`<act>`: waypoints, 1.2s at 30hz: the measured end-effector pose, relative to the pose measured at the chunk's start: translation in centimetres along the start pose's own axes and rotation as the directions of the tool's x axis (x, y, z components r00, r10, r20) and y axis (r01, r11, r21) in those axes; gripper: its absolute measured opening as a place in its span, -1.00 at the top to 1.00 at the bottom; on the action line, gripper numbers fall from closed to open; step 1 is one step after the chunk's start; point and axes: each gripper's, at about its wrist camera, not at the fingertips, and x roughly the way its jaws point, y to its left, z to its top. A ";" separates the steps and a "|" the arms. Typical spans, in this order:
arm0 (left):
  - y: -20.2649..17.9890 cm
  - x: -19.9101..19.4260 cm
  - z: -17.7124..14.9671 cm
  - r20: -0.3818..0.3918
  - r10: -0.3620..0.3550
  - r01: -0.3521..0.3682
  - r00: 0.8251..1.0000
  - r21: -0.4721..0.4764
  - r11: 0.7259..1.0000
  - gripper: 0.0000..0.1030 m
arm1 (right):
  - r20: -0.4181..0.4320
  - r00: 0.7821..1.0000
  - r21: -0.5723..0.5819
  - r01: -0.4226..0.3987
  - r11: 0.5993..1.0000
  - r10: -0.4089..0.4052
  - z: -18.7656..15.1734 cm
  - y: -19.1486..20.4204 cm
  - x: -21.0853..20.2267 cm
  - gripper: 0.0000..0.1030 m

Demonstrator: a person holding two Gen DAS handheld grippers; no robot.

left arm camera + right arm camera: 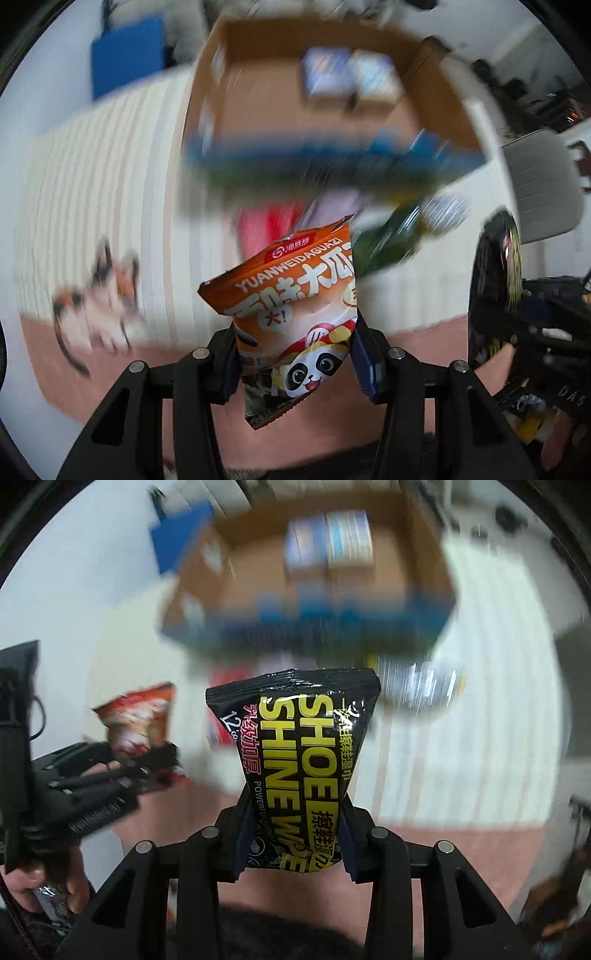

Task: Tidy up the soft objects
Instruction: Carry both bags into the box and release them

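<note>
Though blurred elsewhere, cat toy leftward.

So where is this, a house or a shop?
Probably a room in a home or office, though the blur makes it hard to be sure. There is a striped cloth over a table, an open cardboard box on it, and a grey chair beside it.

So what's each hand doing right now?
Left tool shut on orange snack bag. Right tool shut on black wipes pack. Cardboard box ahead, blurred.
</note>
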 end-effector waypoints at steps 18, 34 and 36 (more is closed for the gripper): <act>4.1 11.5 27.1 -0.150 0.169 -0.166 0.974 0.030 0.986 0.08 | -0.153 0.975 0.041 0.170 0.985 -0.162 20.3 -3.9 10.0 0.18; 5.9 14.1 29.8 -0.249 0.074 -0.099 0.966 -0.089 0.991 -0.18 | -0.281 0.940 0.049 0.215 0.975 -0.193 21.8 -4.6 17.1 -0.47; 5.8 13.1 29.7 -0.216 0.085 -0.106 0.973 -0.087 0.991 -0.38 | -0.253 0.946 0.054 0.223 0.973 -0.203 21.8 -4.4 16.3 -0.63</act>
